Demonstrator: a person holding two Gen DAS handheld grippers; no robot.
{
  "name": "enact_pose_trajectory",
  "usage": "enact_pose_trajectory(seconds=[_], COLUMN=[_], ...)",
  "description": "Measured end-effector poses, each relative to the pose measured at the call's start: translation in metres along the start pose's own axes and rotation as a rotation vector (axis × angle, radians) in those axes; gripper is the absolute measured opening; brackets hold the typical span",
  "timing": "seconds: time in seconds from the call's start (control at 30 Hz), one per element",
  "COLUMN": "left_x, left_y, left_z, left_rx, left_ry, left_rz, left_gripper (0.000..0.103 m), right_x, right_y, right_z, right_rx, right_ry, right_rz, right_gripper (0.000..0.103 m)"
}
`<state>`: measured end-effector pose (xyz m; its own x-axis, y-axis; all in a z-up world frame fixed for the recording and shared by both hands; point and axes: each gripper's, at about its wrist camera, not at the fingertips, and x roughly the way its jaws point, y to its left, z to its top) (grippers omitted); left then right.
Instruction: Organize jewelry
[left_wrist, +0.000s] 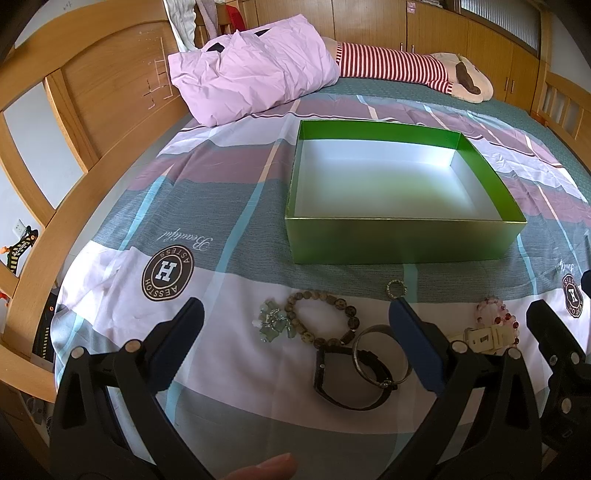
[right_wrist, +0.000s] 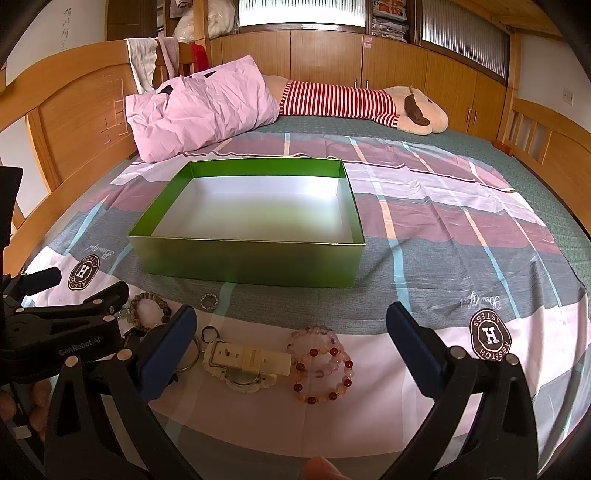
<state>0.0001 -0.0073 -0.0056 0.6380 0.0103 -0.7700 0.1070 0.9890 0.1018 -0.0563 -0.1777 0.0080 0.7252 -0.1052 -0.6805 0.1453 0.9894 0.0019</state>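
Jewelry pieces lie before the green box (right_wrist: 243, 258); light, slippery beads: pinch the pink bracelet (right_wrist: 320, 363) rim. Both hand-held grippers (right_wrist: 288, 328) (left_wrist: 295, 314) open, empty.

Jewelry on the bed, green box (left_wrist: 402, 240) behind it

The box is open, white inside, past the fingertips. Between the left fingers lie a brown bead bracelet (left_wrist: 323, 317), pale green charms (left_wrist: 275, 321), a black watch (left_wrist: 347, 376) and a metal bangle (left_wrist: 380, 354). A small ring (left_wrist: 396, 288) sits by the right fingertip. Between the right fingers lie a cream watch (right_wrist: 245, 363) and a pink and red bead bracelet (right_wrist: 321, 363), touching.
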Motion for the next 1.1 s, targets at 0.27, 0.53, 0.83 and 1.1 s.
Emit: enact_pose_trajectory(seconds=[0.27, 0.53, 0.83, 1.1], left_x=[0.0014, 0.0019, 0.0024, 0.0026], left_y=[-0.0029, -0.0046, -0.0042, -0.0045], left_z=[-0.0011, -0.0021, -0.0023, -0.0028], left_rx=[0.007, 0.013, 0.016, 0.016], left_ry=[0.005, 0.005, 0.008, 0.009], left_rz=[-0.002, -0.003, -0.003, -0.003], left_gripper=[0.101, 0.101, 0.101, 0.101], right_x=[0.0003, 0.0002, 0.0009, 0.0008], right_y=[0.0, 0.0001, 0.0011, 0.0013], right_z=[-0.0004, -0.0003, -0.0006, -0.0006], right_rx=[0.001, -0.001, -0.002, -0.002], right_ry=[0.004, 0.004, 0.007, 0.008], right_rz=[0.001, 0.0, 0.0, 0.0], right_gripper=[0.102, 0.102, 0.102, 0.102])
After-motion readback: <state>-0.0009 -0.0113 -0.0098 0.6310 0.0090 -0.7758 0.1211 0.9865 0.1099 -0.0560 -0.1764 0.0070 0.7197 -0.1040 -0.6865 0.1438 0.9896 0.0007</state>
